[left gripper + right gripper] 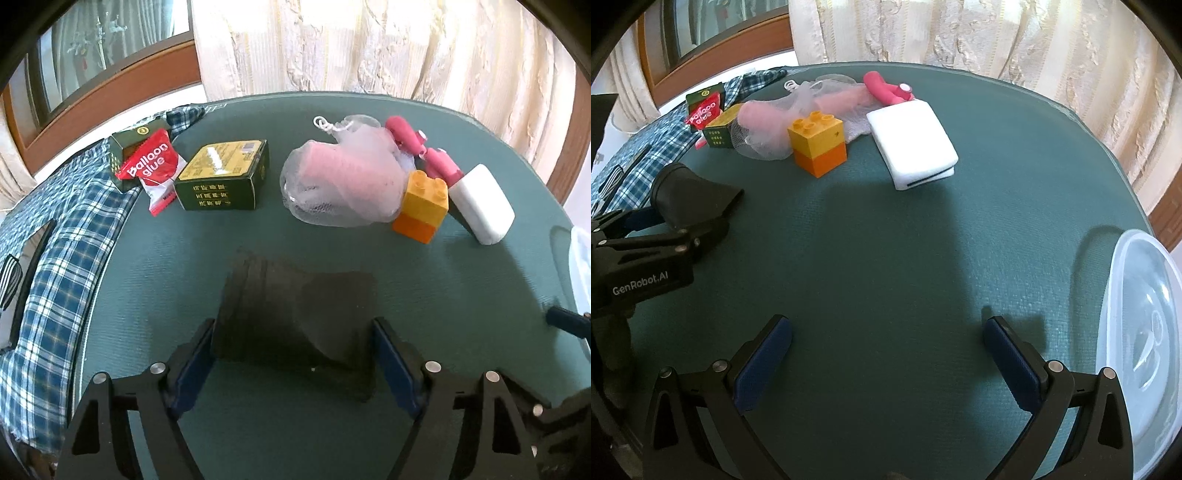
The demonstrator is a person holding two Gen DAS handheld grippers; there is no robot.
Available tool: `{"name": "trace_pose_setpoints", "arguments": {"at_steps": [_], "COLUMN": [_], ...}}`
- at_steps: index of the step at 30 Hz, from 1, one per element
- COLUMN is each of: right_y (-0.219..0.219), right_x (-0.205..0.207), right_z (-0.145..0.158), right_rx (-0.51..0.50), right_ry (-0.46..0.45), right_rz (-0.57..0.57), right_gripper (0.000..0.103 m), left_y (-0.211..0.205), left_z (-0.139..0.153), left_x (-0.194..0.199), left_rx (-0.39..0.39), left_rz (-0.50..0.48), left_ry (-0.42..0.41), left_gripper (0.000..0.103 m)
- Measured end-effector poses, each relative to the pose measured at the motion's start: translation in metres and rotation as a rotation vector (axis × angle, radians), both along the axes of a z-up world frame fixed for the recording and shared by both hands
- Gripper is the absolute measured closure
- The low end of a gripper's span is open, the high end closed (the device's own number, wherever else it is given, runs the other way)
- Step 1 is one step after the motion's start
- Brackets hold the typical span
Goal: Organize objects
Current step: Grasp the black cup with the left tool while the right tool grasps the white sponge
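My left gripper is shut on a black fabric item, its blue pads touching both sides; the right wrist view shows the left gripper and the black fabric item at the left. My right gripper stands open over bare green mat, nothing between its pads. Further back lie a green box, a red balloon glue packet, a mesh bag with something pink inside, a yellow-orange block, a white pad and a pink toy.
A clear plastic container sits at the right edge of the green mat. Blue plaid cloth hangs along the mat's left side, with a smaller green box on it. Curtains and a window frame stand behind.
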State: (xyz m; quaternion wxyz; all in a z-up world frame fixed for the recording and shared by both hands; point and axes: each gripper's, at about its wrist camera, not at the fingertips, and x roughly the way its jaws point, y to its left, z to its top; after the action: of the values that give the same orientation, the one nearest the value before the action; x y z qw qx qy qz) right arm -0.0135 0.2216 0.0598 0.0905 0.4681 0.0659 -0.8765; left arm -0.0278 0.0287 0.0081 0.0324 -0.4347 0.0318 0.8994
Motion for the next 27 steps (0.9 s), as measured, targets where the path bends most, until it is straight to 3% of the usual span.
{"name": "trace_pose_setpoints", "arguments": {"at_steps": [8,11,18,21,26,27], "right_y": [0.015,0.019,0.014,0.013,0.012,0.013], "right_x": [-0.035,-0.052,-0.085,-0.094,-0.096,-0.093], "right_z": [0.016,0.021,0.027,0.024,0.018,0.019], "right_rx": [-0.033,-0.052,-0.054,-0.048,-0.076,-0.074], "right_ry": [0.05,0.064,0.111,0.121,0.103,0.11], "right_rz": [-0.062,-0.074,-0.09,-0.086,-0.089,-0.094], "right_gripper": [0.007,0.012,0.013,0.023,0.057,0.057], "left_y": [-0.016,-0.015,-0.015,-0.015,-0.015,-0.015], "left_z": [0.003,0.003,0.001,0.001,0.0,0.0], "left_x": [0.0,0.0,0.001,0.001,0.001,0.001], "left_rx": [0.085,0.082,0.082,0.081,0.072,0.069], "left_rz": [0.048,0.051,0.047,0.048,0.048,0.048], "left_ry": [0.026,0.029,0.027,0.027,0.025,0.024], "left_gripper": [0.019,0.019,0.019,0.019,0.019,0.019]}}
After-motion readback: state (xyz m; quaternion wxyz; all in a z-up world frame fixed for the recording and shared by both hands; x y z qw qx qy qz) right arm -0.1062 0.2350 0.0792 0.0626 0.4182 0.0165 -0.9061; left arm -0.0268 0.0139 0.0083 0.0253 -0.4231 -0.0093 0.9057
